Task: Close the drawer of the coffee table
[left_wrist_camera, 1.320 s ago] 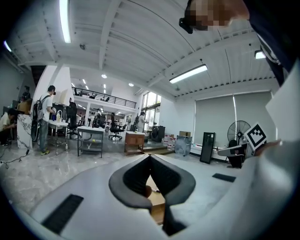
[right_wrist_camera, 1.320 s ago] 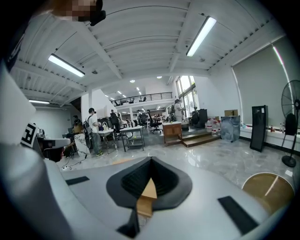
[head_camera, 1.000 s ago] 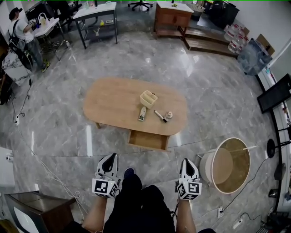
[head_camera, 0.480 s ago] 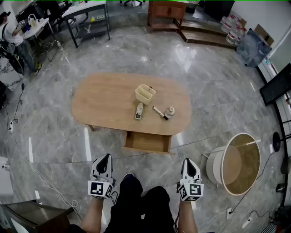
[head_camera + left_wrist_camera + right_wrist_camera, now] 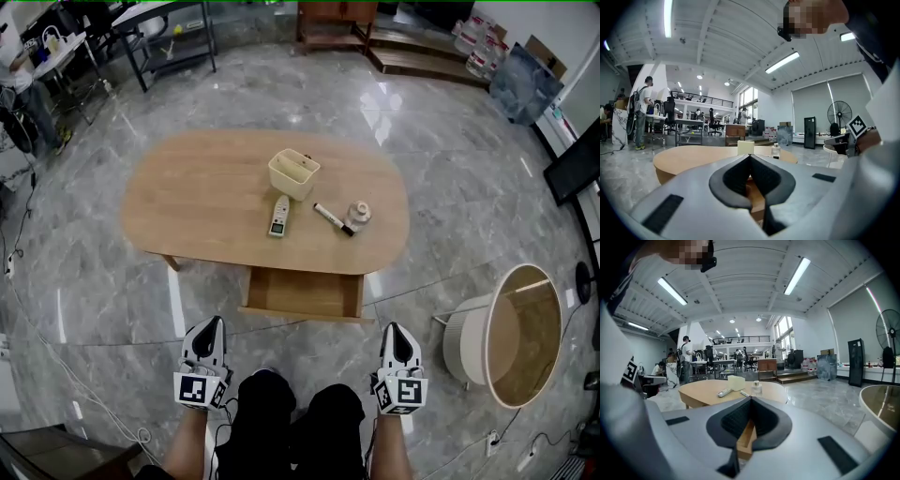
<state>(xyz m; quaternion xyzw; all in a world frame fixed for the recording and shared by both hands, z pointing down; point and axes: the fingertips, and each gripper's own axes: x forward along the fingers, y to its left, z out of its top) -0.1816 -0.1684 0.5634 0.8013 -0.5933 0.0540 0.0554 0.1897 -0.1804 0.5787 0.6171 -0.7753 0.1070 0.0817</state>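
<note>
Head view: oval wooden coffee table, rectangular drawer.

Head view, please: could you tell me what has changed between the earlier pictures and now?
The person has drawn closer to the coffee table, which now fills more of the view; the left gripper and right gripper came along. Nothing was grasped or released. Unchanged: both tongs shut and empty, drawer open, and the bin, remote, marker and small bottle lie where they were.
</note>
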